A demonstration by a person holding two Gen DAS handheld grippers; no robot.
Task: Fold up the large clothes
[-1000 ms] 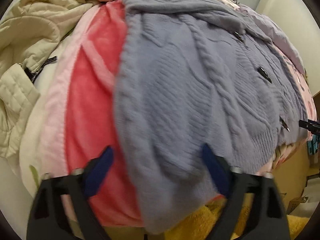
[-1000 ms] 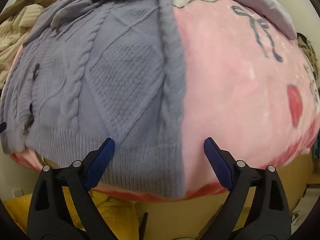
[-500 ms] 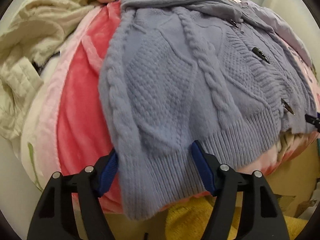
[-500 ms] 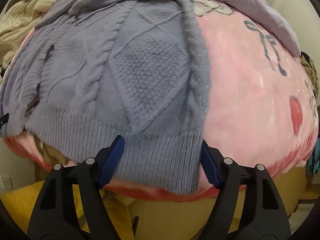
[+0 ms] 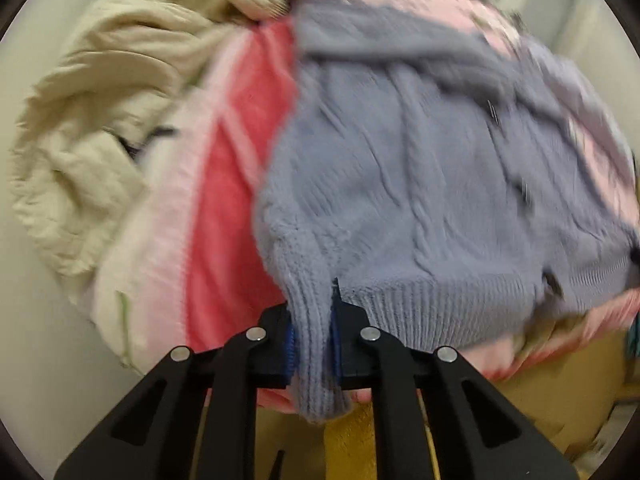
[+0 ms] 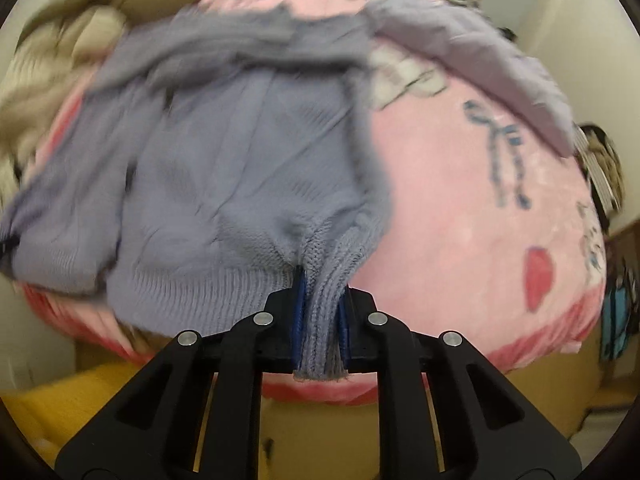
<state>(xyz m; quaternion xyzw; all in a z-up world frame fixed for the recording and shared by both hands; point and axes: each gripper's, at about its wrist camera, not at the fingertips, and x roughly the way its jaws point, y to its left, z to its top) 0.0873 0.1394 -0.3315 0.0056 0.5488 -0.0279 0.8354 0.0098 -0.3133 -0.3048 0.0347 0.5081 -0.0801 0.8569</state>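
A lavender cable-knit cardigan (image 5: 420, 184) with dark toggle buttons lies spread on a pink and red blanket (image 5: 236, 184). My left gripper (image 5: 312, 336) is shut on the ribbed hem at the cardigan's left bottom corner. In the right wrist view the same cardigan (image 6: 224, 168) lies on the pink blanket (image 6: 460, 208), and my right gripper (image 6: 320, 332) is shut on the ribbed hem at its right bottom corner. Both views are motion-blurred.
A heap of cream clothes (image 5: 100, 128) lies left of the blanket. A light purple garment (image 6: 472, 60) lies at the blanket's far right. Yellow fabric (image 5: 360, 432) shows below the near edge of the blanket, also in the right wrist view (image 6: 72, 396).
Both grippers were open and astride the cardigan's hem. They have closed on the hem corners, and the knit is bunched between the jaws.
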